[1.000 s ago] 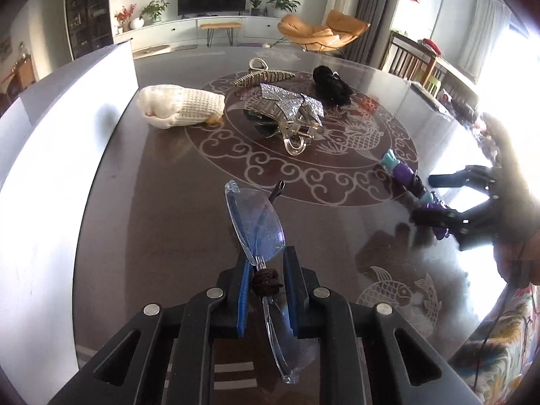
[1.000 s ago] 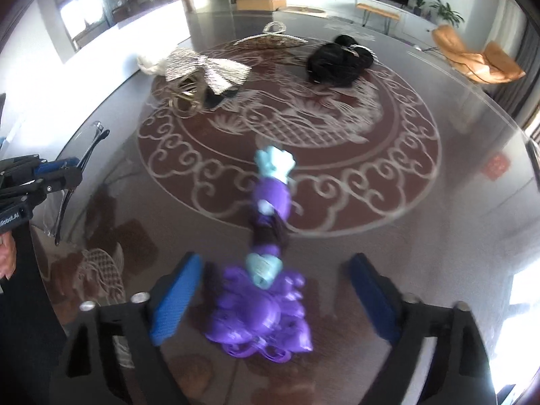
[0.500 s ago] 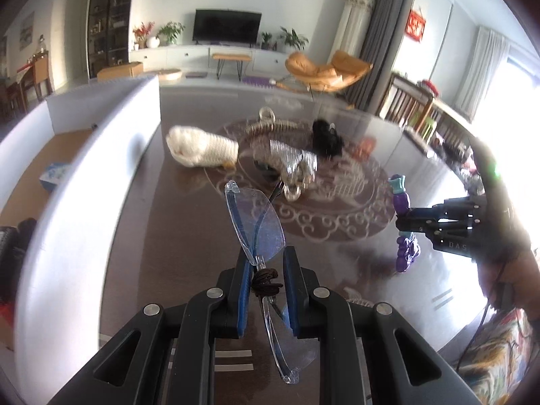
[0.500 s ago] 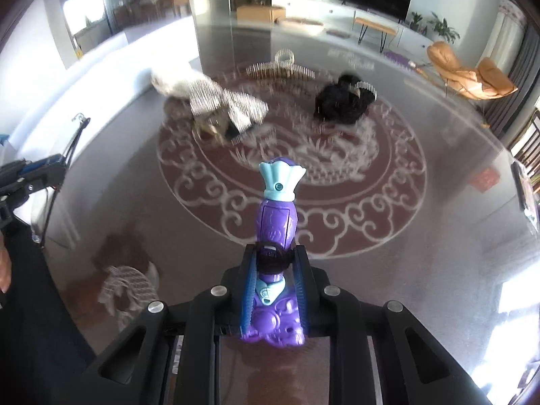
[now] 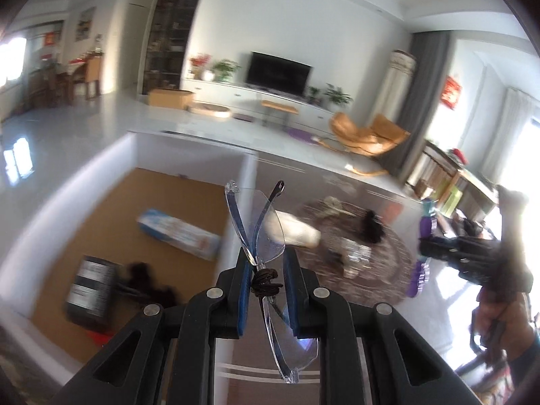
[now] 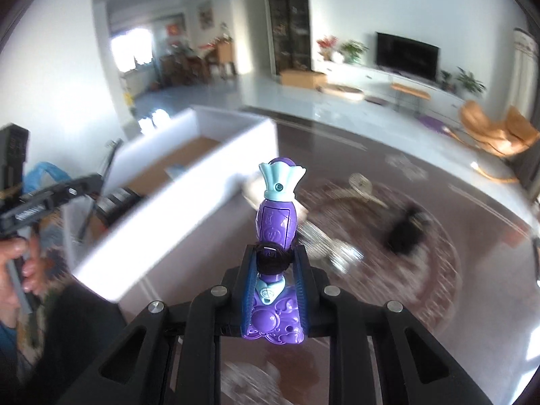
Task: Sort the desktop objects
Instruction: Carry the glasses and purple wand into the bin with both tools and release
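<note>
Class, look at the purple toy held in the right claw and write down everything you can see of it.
The purple toy looks like glossy moulded plastic: a rounded purple body with embossed marks, a pale blue fluted crown with a small dot on top, a dark band round its waist and a wider, knobbly purple base with a pale blue emblem. It stands roughly upright, clamped at the waist between the blue pads of the right claw, clear of the table.

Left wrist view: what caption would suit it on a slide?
Left gripper shut on clear glasses, raised over the white box; right gripper carries a purple toy.
</note>
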Available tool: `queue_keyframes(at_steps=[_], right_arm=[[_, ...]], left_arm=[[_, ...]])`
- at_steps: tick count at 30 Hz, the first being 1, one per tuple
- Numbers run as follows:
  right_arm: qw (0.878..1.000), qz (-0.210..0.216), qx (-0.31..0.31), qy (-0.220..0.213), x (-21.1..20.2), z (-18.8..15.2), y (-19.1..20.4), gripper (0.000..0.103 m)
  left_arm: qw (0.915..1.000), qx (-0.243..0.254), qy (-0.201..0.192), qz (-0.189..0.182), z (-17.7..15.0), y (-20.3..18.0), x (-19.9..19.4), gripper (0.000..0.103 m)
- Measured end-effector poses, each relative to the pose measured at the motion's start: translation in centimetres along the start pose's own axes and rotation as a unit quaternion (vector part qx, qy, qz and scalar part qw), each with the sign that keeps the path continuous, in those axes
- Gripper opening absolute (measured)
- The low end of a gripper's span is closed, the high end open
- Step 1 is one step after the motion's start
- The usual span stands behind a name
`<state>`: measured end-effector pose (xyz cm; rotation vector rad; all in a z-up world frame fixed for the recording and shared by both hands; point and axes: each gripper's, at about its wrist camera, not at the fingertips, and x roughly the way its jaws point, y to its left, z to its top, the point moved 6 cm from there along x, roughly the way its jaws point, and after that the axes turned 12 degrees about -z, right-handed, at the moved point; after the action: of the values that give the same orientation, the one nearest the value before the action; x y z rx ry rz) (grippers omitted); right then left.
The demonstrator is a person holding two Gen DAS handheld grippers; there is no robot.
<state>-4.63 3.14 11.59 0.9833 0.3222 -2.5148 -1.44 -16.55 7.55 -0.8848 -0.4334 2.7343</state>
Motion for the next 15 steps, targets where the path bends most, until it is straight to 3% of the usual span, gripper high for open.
queue_keyframes(at_steps=[4, 9, 15], right_arm=[[0.998, 0.056, -0.011, -0.018, 0.2, 3.7, 5.8, 0.022], [0.989, 0.141, -0.041, -0.034, 0.4, 7.5, 16.0, 0.022], [0.976, 0.197, -0.097, 0.007, 4.4, 6.8, 26.4, 0.022]], left_arm=[[0.9988, -0.008, 0.008, 0.048, 1.1, 5.0, -1.6, 0.018], [0.9950, -0.027, 0.028, 0.093, 0.7, 11.0, -2.6, 0.018], [0.9893, -0.069, 0.049, 0.118, -1.1, 16.4, -2.6, 0.018]])
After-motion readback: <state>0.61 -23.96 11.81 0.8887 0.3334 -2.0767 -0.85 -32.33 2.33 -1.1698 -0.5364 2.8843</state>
